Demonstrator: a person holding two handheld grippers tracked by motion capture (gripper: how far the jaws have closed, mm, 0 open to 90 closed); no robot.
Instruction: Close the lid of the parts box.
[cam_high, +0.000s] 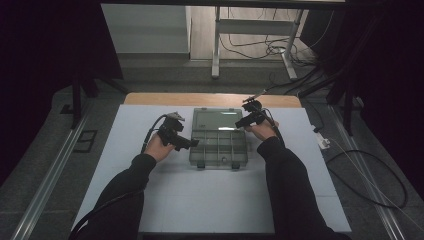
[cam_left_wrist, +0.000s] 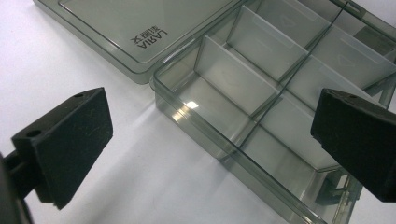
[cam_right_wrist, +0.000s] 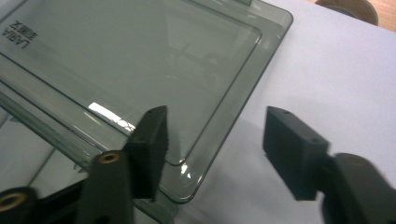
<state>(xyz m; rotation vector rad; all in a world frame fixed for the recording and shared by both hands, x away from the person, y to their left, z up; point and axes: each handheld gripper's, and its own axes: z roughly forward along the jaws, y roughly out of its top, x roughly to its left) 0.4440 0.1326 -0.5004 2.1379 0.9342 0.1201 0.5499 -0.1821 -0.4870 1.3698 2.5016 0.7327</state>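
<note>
A smoky clear plastic organiser box (cam_high: 218, 148) lies open in the middle of the white table top, its flat lid (cam_high: 217, 119) folded back on the far side. The compartments (cam_left_wrist: 261, 42) between its dividers look empty. My left gripper (cam_high: 192, 143) sits at the box's left wall, jaws wide open (cam_left_wrist: 210, 109), one over the table and one over the compartments, touching nothing. My right gripper (cam_high: 240, 122) is at the lid's right corner. In the right gripper view its jaws (cam_right_wrist: 215, 123) straddle the lid's rounded corner (cam_right_wrist: 187, 186) with a gap on both sides.
The white board (cam_high: 215, 195) covers a wooden table whose far edge (cam_high: 210, 99) shows behind the lid. Cables (cam_high: 370, 175) lie on the floor to the right. A desk frame (cam_high: 216, 45) stands farther back. Both sleeved forearms come in from the bottom.
</note>
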